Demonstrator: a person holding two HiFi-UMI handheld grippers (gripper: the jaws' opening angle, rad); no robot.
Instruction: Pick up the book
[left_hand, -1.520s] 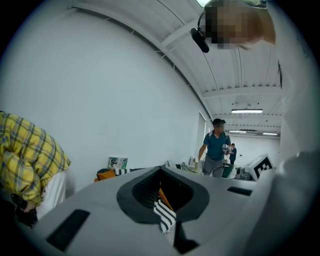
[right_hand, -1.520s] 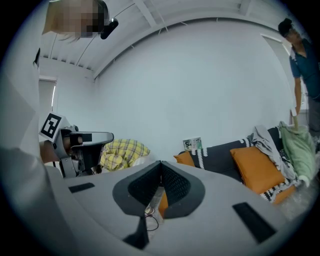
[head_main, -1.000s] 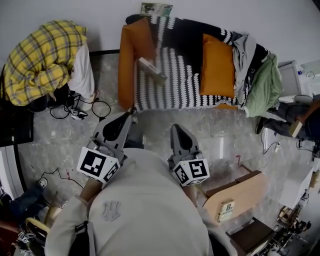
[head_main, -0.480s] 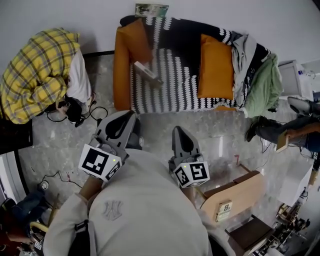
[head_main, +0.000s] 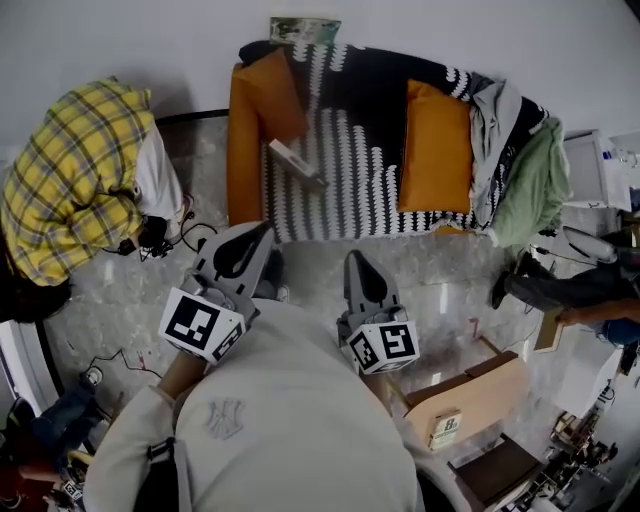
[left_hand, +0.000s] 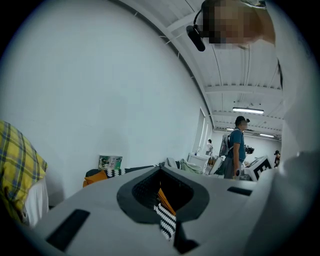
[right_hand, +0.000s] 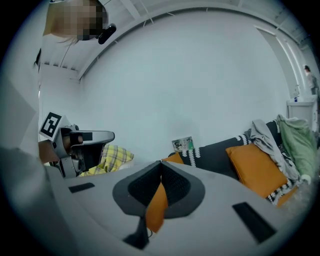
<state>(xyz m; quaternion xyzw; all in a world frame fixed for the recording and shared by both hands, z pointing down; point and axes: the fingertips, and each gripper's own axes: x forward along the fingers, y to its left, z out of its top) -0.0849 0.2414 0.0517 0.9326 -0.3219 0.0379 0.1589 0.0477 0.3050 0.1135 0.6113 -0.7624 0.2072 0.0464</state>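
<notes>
1. Your left gripper (head_main: 258, 236) and right gripper (head_main: 354, 262) are both clenched: the tips meet, with nothing between the jaws.
2. Both point toward the sofa (head_main: 243, 150) across a strip of glossy, grey-veined stone floor (head_main: 420, 260).
3. To your right, an open cardboard box (head_main: 470, 390) stands near the right gripper.
4. To your left, loose cables (head_main: 195, 232) lie on the floor beside a heap of yellow plaid cloth (head_main: 70, 190).
5. The sofa's front edge runs straight across, fringed by a black-and-white knitted blanket (head_main: 350, 170).
6. The book (head_main: 297, 164) is thin, flat and rectangular. It lies askew on that blanket, just beside the sofa's orange left end and well apart from both grippers.
7. A square orange cushion (head_main: 435, 140) sits further right. Soft grey and green clothes (head_main: 525, 185) are heaped on the sofa's right end.
8. Behind the sofa stands a plain white wall (head_main: 150, 30).
</notes>
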